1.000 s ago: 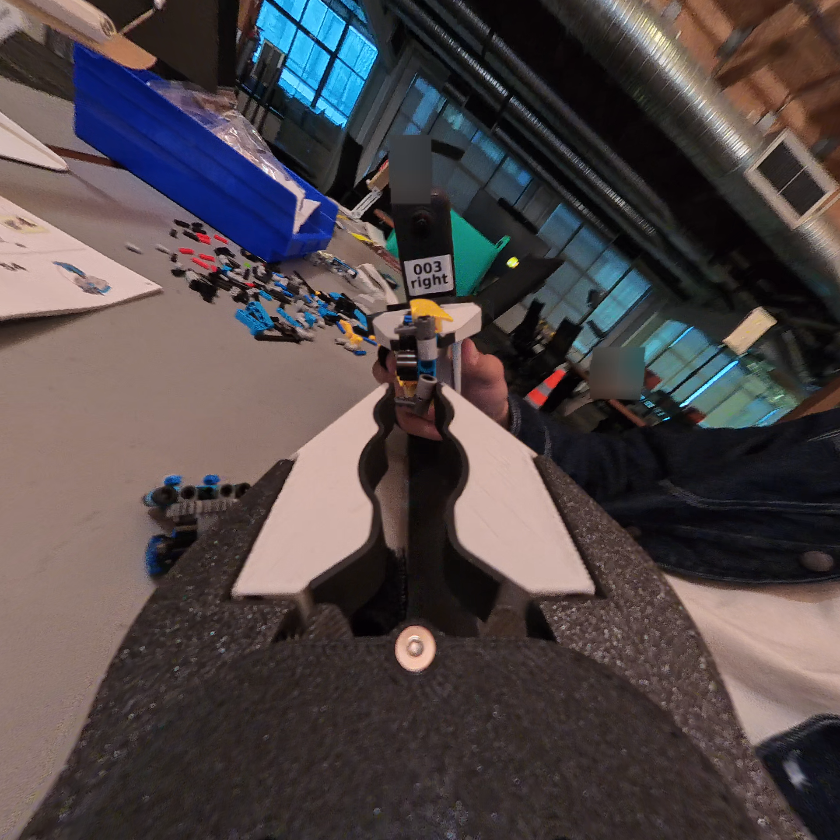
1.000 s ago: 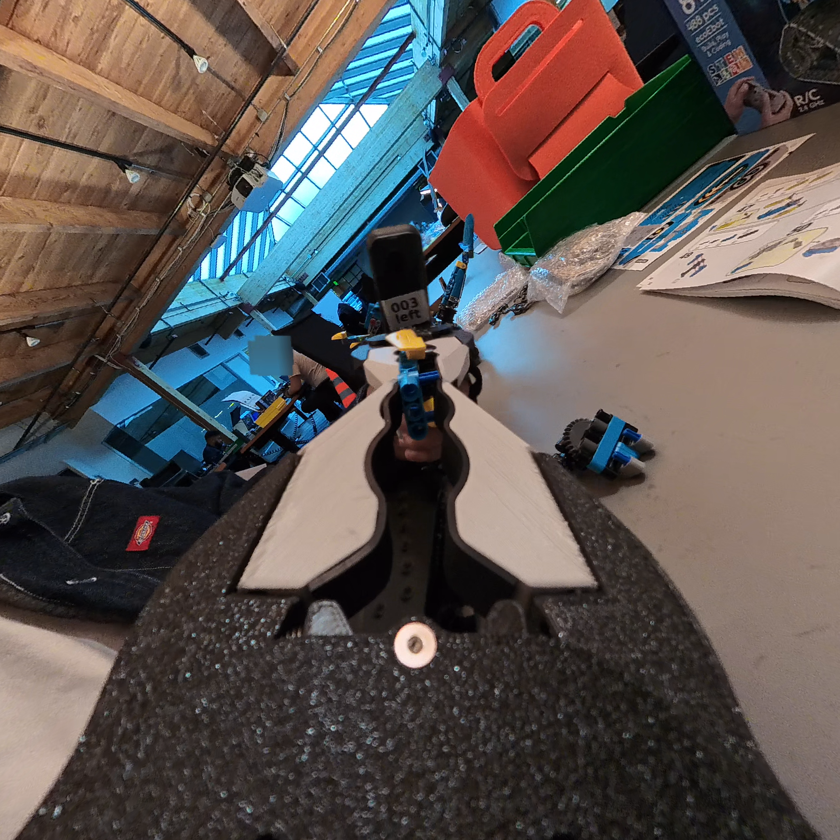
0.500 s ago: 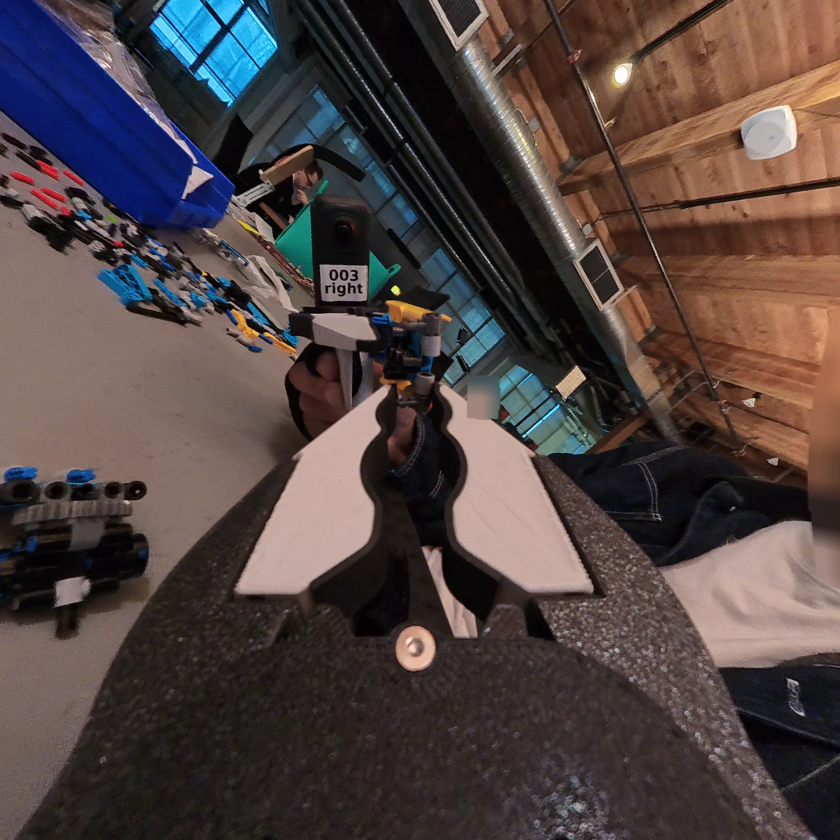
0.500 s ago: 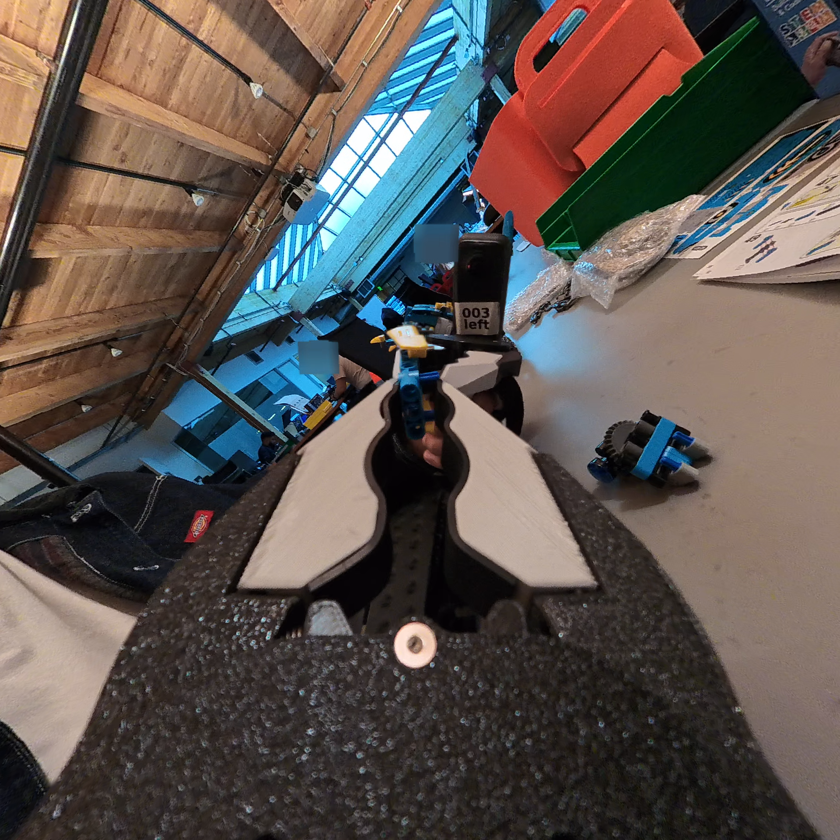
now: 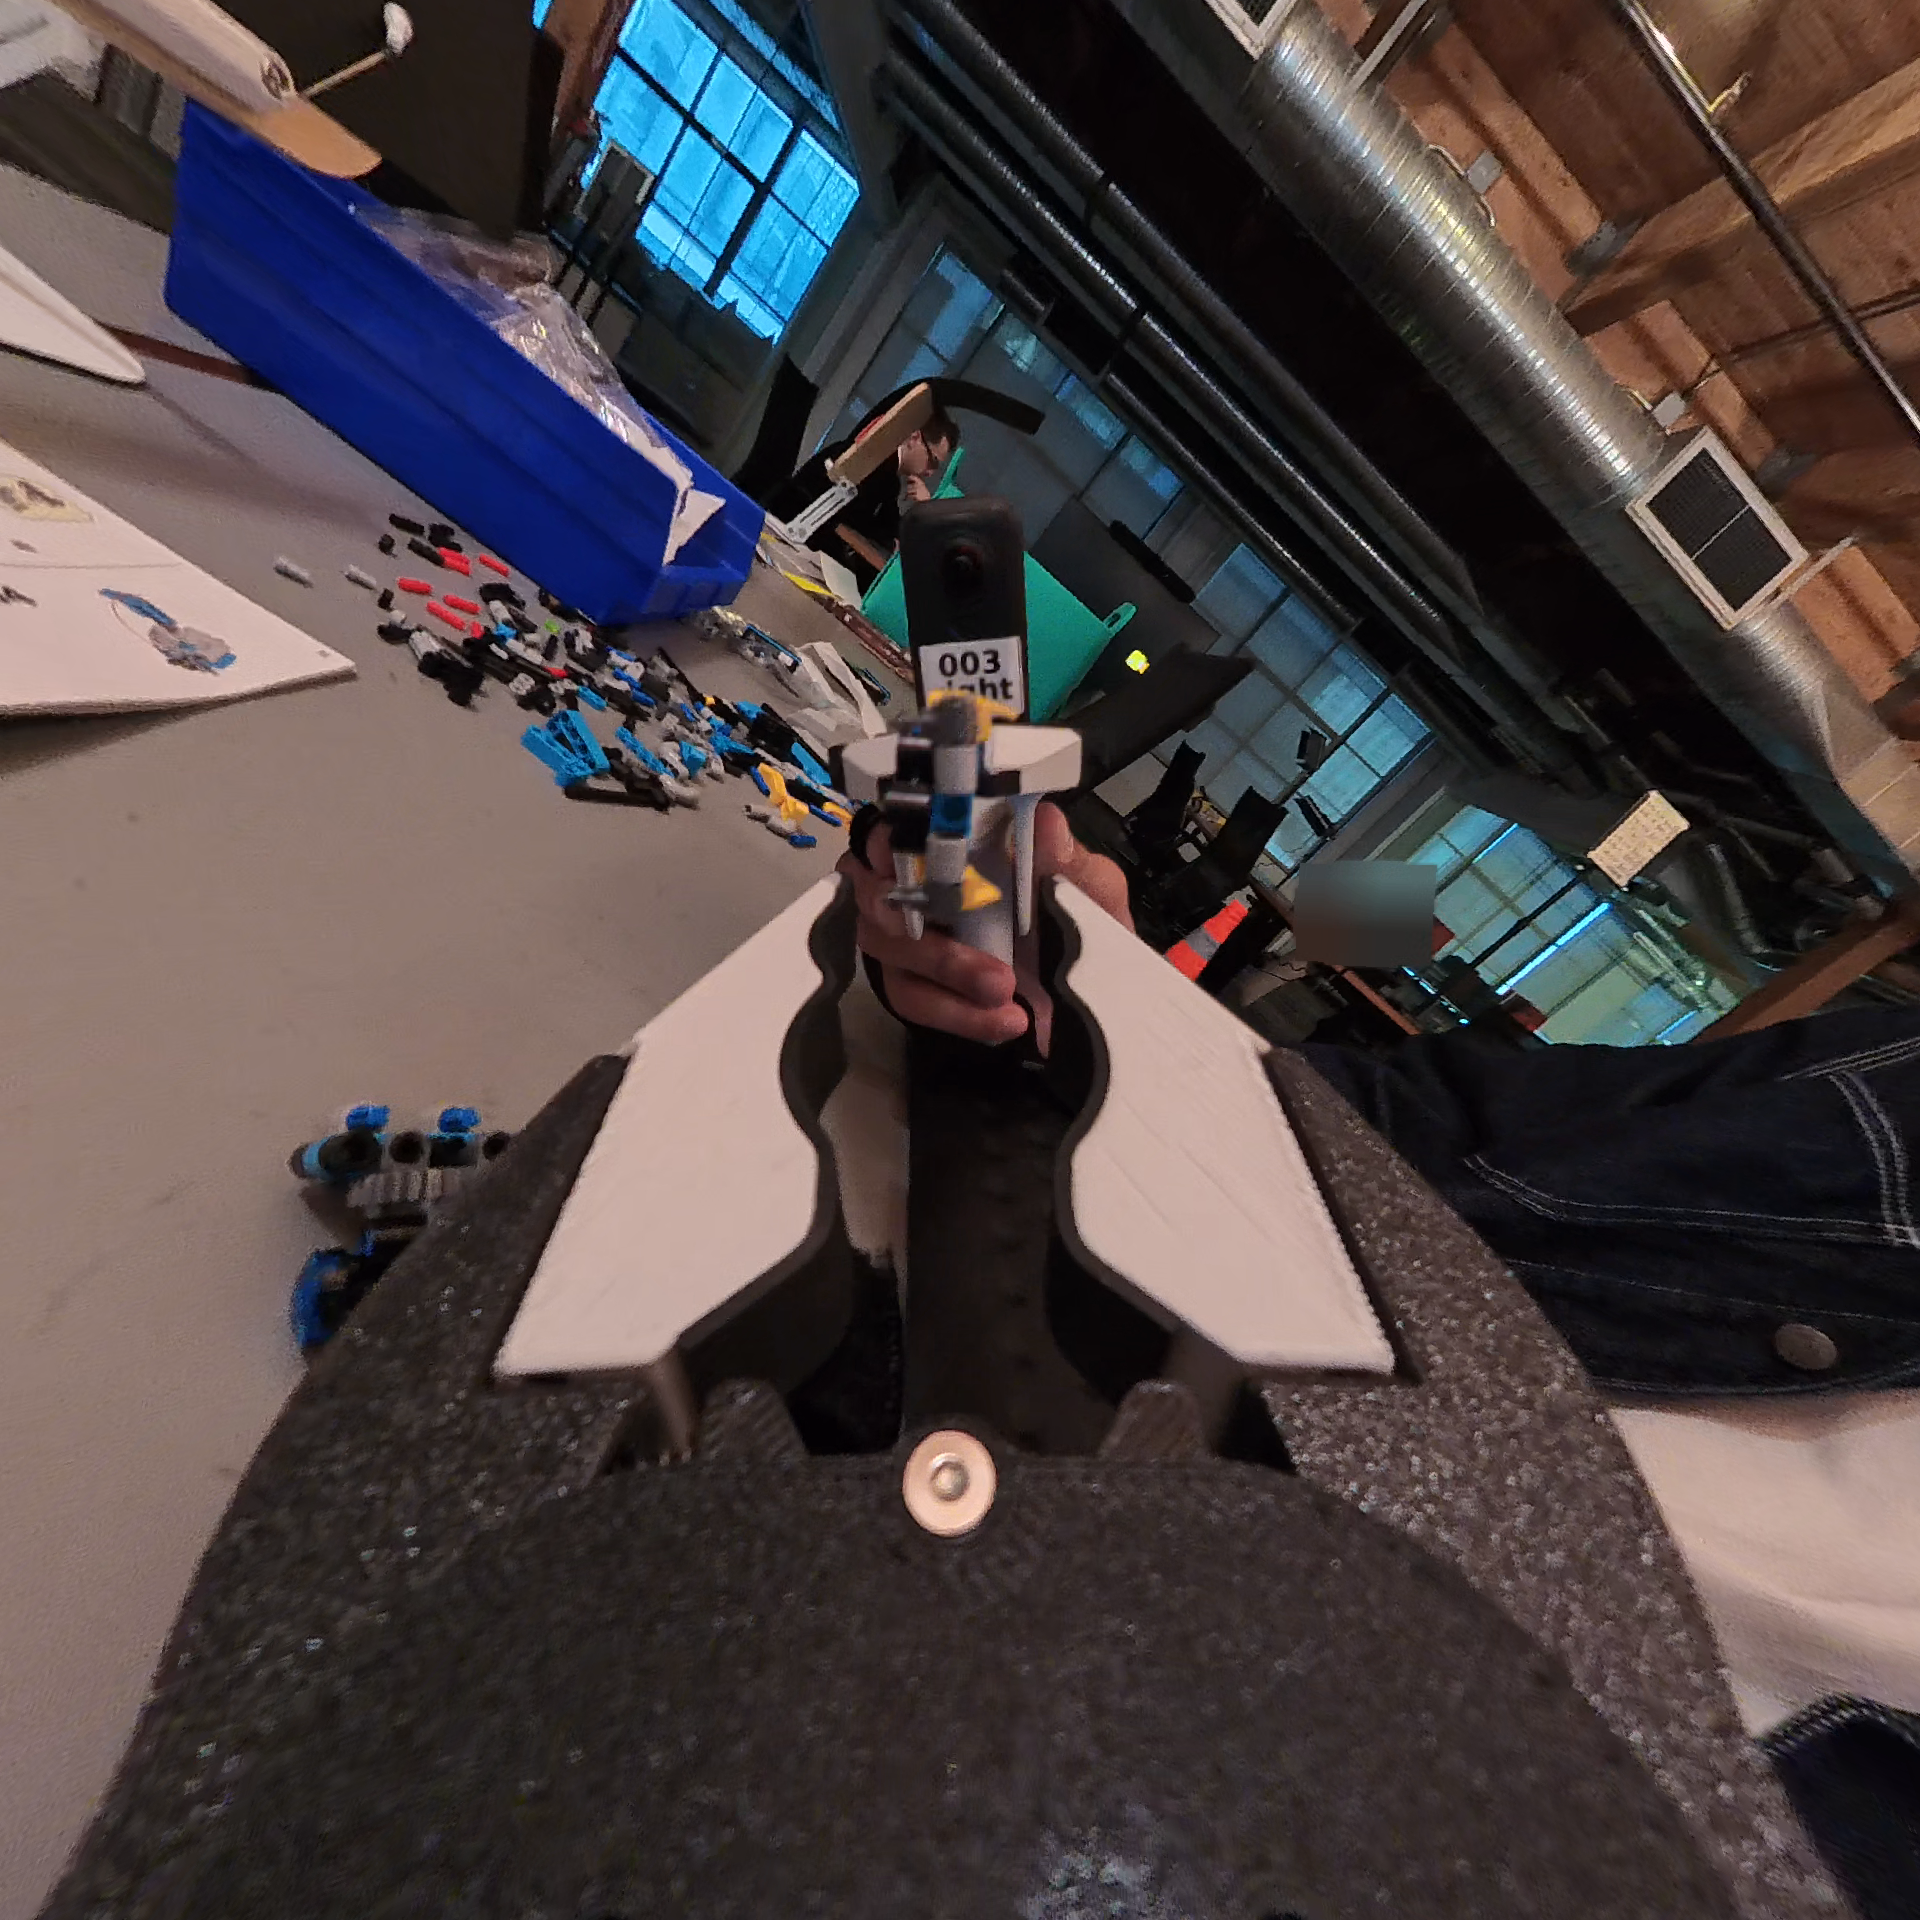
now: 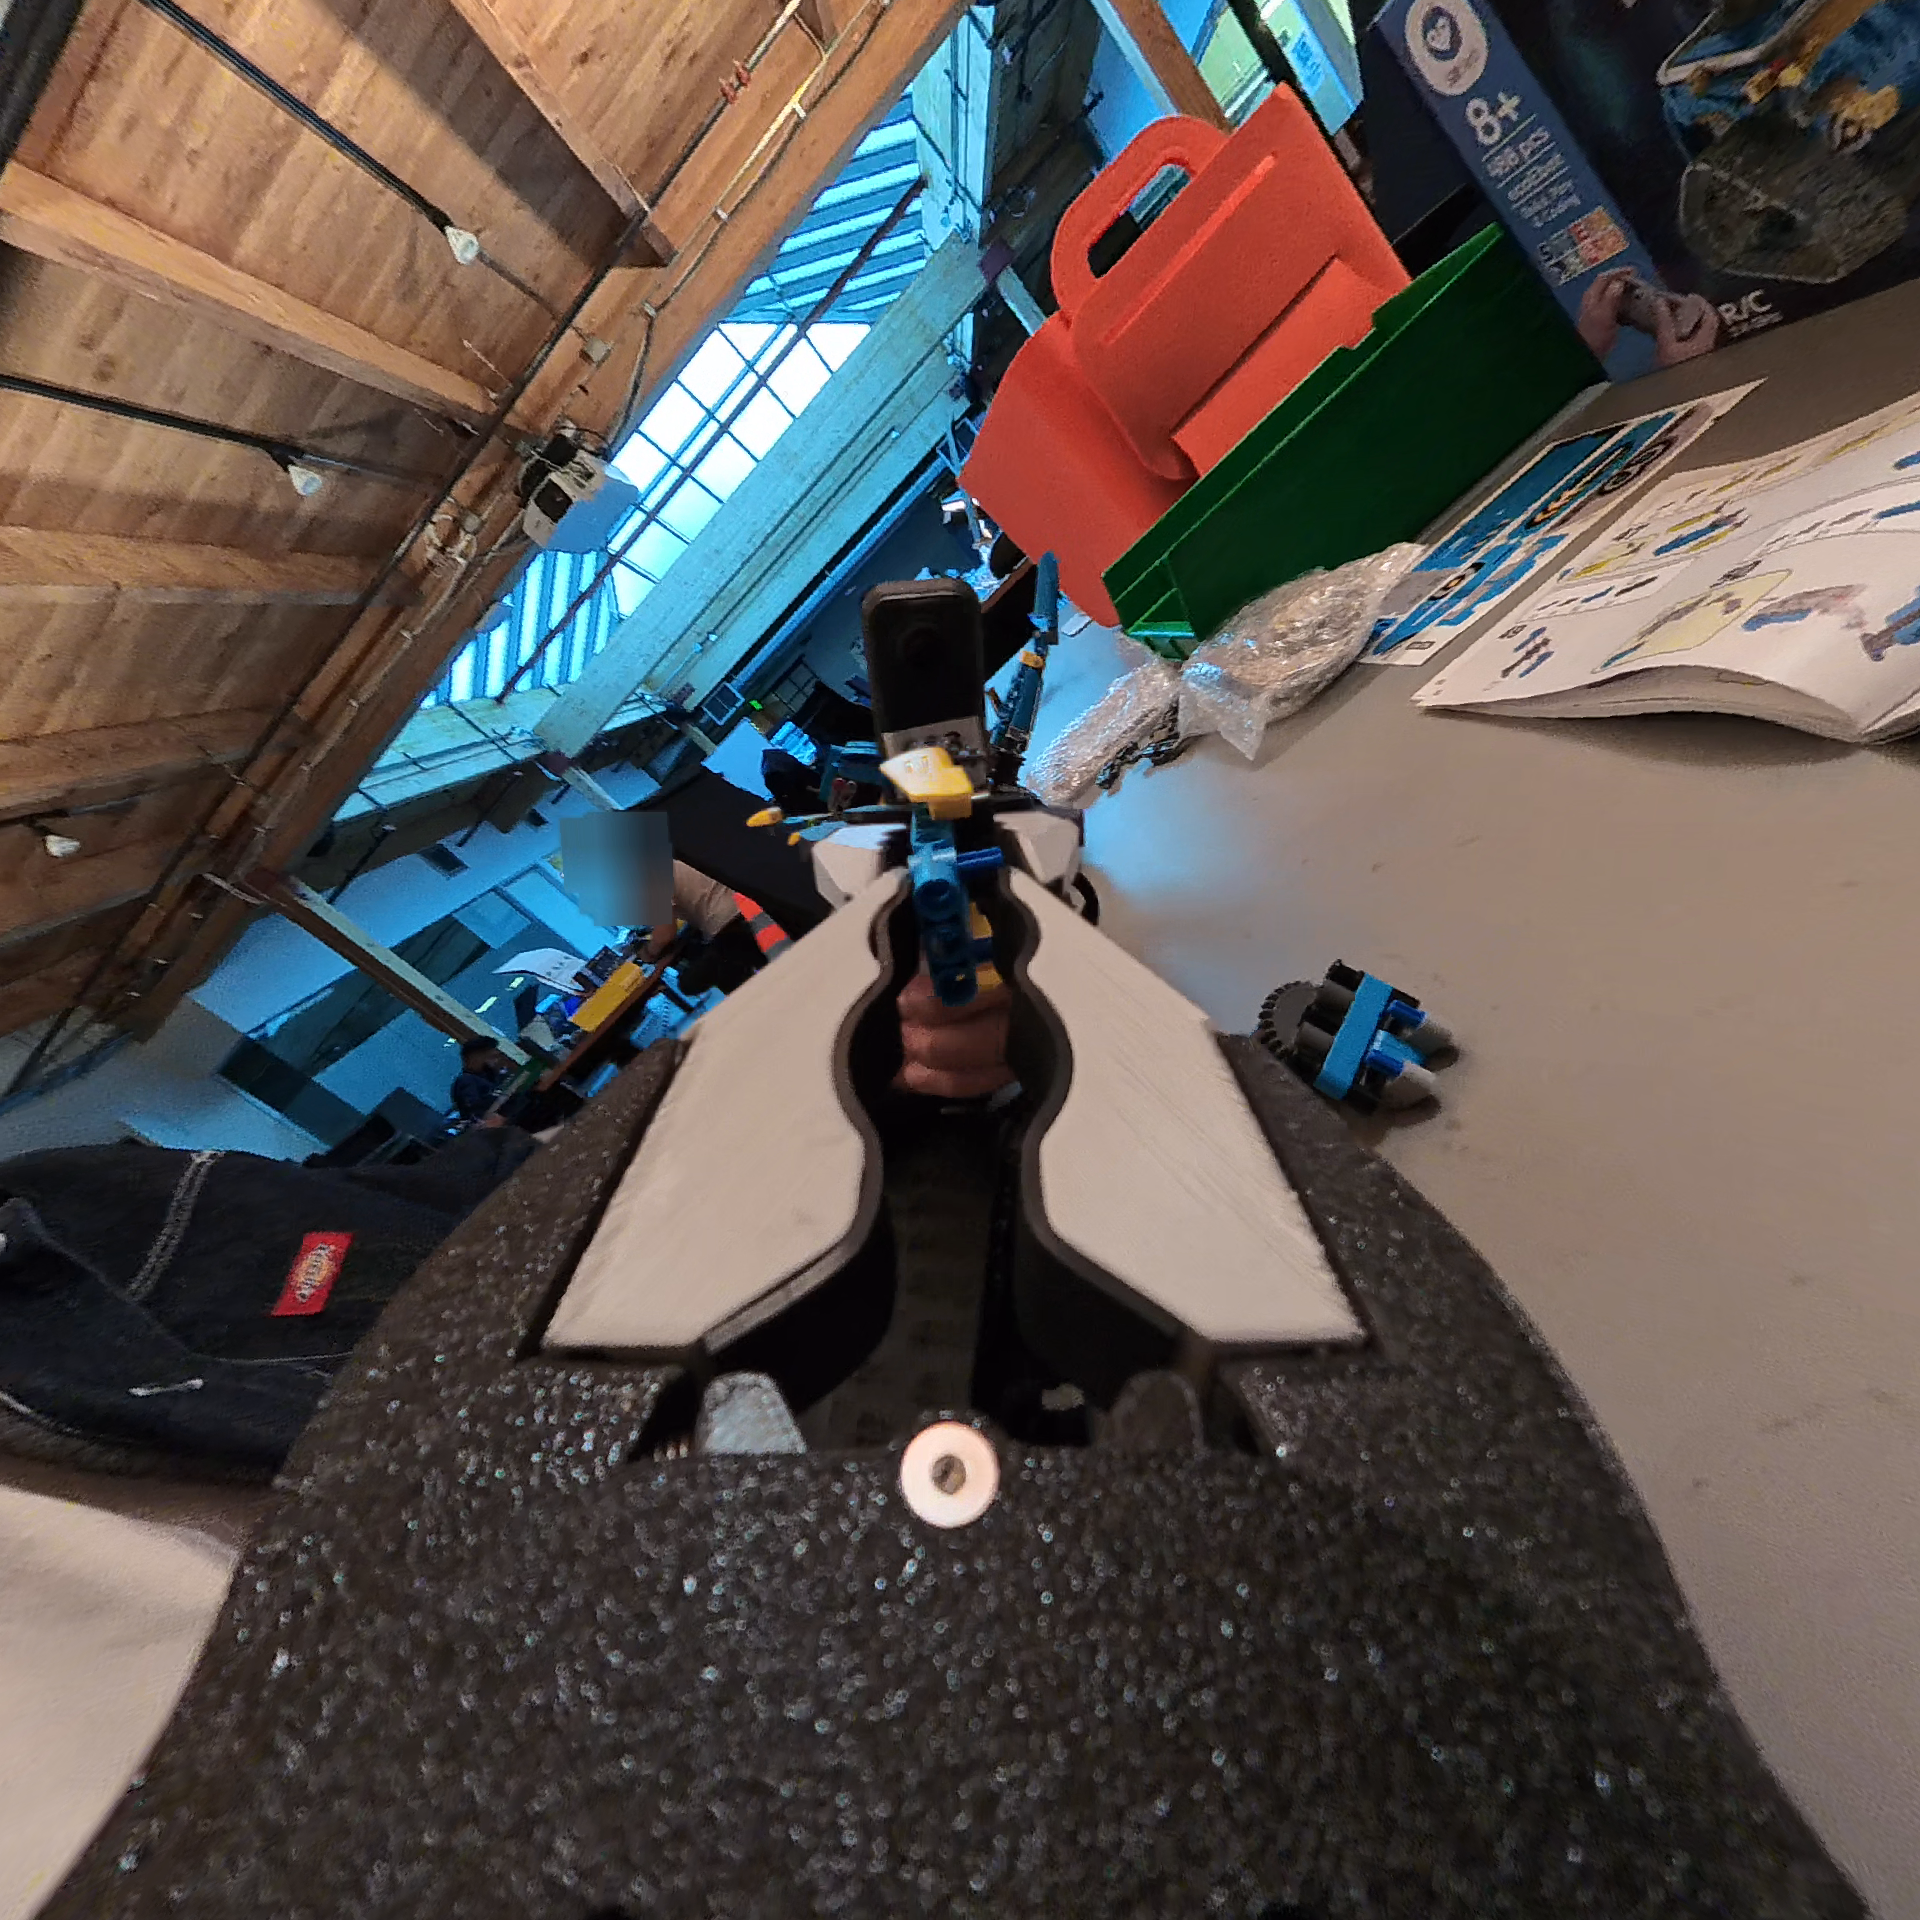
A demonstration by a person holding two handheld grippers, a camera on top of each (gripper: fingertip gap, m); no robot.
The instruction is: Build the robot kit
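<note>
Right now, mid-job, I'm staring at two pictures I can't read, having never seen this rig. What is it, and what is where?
There is no robot arm. A person holds a two-finger gripper in each hand, and each one carries a camera that looks along its fingers. One picture comes from the left gripper, which is open and faces the other hand's tool. The other comes from the right gripper, shut on a small brick assembly. On the grey table lie loose bricks beside a blue bin, a small geared unit, an instruction booklet, plastic bags and a green bin.
</note>
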